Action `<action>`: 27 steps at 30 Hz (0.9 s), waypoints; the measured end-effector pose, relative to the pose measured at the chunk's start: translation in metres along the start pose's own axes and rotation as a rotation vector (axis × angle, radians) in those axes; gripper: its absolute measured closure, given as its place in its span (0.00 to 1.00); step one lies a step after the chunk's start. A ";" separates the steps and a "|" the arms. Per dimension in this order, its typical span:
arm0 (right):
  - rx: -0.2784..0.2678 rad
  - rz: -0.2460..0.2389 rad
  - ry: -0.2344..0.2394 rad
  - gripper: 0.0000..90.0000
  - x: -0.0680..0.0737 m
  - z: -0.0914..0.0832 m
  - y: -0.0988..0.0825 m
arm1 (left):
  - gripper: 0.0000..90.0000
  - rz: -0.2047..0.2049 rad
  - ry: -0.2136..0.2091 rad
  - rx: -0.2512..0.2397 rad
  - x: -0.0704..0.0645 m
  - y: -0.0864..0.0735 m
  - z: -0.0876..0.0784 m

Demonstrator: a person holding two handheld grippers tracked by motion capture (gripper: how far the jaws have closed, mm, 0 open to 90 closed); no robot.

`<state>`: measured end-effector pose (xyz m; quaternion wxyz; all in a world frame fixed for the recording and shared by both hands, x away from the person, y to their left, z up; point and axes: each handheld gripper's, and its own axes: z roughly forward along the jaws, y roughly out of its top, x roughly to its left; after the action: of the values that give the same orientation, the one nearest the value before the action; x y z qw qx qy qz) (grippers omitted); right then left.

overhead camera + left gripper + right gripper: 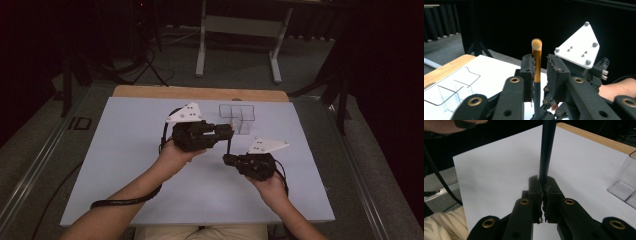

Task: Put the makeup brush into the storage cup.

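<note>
Over the white desk (125, 165), keep the right gripper (544, 185) clamped on the makeup brush (537, 62) while the left gripper (541, 65), jaws apart, clears it.

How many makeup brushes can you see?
1. The dark-handled makeup brush with gold ferrule and orange tip stands upright between the two black tongs: the right tongs pinch its handle, and the left tongs stand around its ferrule.

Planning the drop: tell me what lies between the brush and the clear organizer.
Bare white tabletop between brush and organizer, per high view.
</note>
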<state>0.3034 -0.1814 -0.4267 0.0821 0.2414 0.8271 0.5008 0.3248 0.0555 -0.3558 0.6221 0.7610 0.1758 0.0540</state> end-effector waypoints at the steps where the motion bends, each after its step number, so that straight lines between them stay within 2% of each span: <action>1: 0.002 0.000 0.004 0.95 0.000 0.000 0.000 | 0.84 0.004 0.002 0.000 0.000 0.000 0.000; 8: 0.014 -0.013 0.023 0.95 0.001 0.001 -0.002 | 0.86 0.010 0.008 0.015 0.002 0.002 -0.001; 9: 0.015 -0.018 0.026 0.95 0.001 0.001 -0.002 | 0.87 0.002 -0.004 0.006 0.003 0.002 -0.002; 10: 0.013 -0.023 0.031 0.95 0.001 0.001 -0.003 | 0.87 -0.001 0.001 0.004 0.003 0.002 -0.003; 18: 0.018 -0.031 0.051 0.95 0.001 0.001 -0.004 | 0.91 -0.015 -0.036 0.022 0.004 0.001 -0.002; 21: 0.018 -0.035 0.071 0.95 0.000 0.000 -0.005 | 0.91 0.005 -0.038 0.026 0.004 0.000 -0.001; 22: 0.019 -0.035 0.075 0.95 0.000 0.000 -0.006 | 0.91 0.004 -0.059 0.021 0.004 0.000 -0.001; 24: 0.020 -0.039 0.079 0.95 0.000 0.000 -0.006 | 0.91 0.014 -0.063 0.043 0.004 -0.001 0.001; 25: 0.023 -0.045 0.077 0.95 0.000 0.000 -0.007 | 0.91 0.009 -0.071 0.046 0.004 -0.002 0.002; 26: 0.023 -0.041 0.081 0.95 0.000 0.000 -0.007 | 0.92 -0.012 -0.086 0.052 0.005 -0.002 0.002; 27: 0.026 -0.038 0.088 0.95 0.000 0.000 -0.007 | 0.93 -0.022 -0.080 0.062 0.005 -0.002 0.003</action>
<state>0.3015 -0.1841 -0.4333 0.0520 0.2043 0.8407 0.4987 0.3300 0.0551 -0.3585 0.6052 0.7797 0.1605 0.0112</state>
